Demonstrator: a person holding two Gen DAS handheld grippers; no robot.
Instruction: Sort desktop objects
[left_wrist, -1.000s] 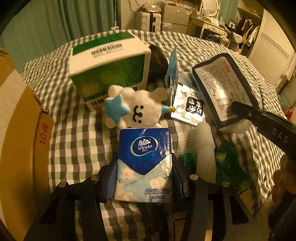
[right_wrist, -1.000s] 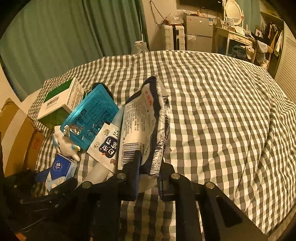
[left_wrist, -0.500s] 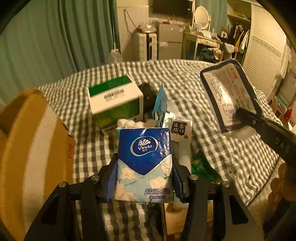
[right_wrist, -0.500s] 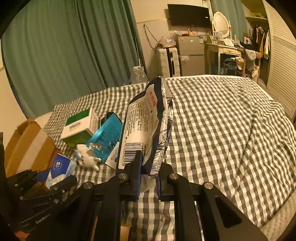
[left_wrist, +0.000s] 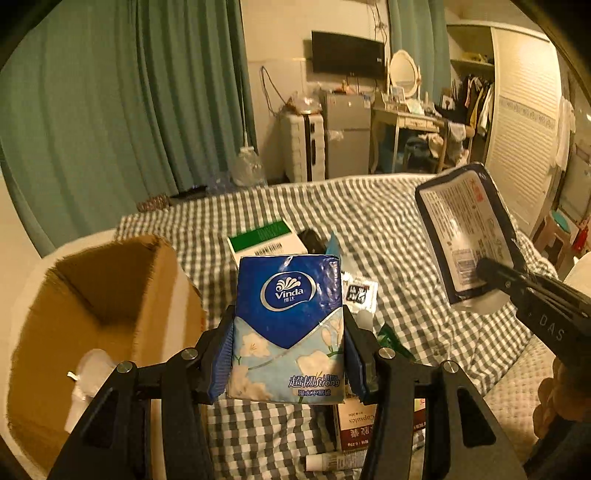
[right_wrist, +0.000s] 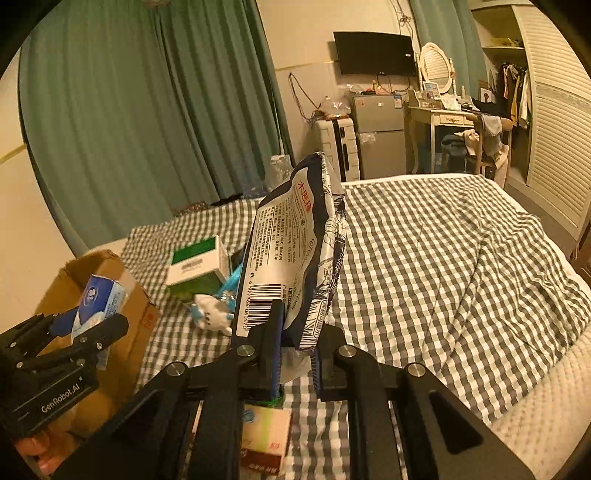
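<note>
My left gripper is shut on a blue Vinda tissue pack, held upright above the checked bed cover beside an open cardboard box. In the right wrist view the same tissue pack shows at the left, in front of the box. My right gripper is shut on the lower edge of a dark-blue and white snack bag, lifted off the bed; that bag also appears at the right in the left wrist view.
On the checked bed cover lie a green and white carton, a white plush toy, a teal packet and a small sachet. Near the front edge sit a brown capsule box and a tube.
Both grippers have risen with their loads and tilted up, so the room behind now shows. The tissue pack has moved left toward the cardboard box; the snack bag hangs higher above the bed.
</note>
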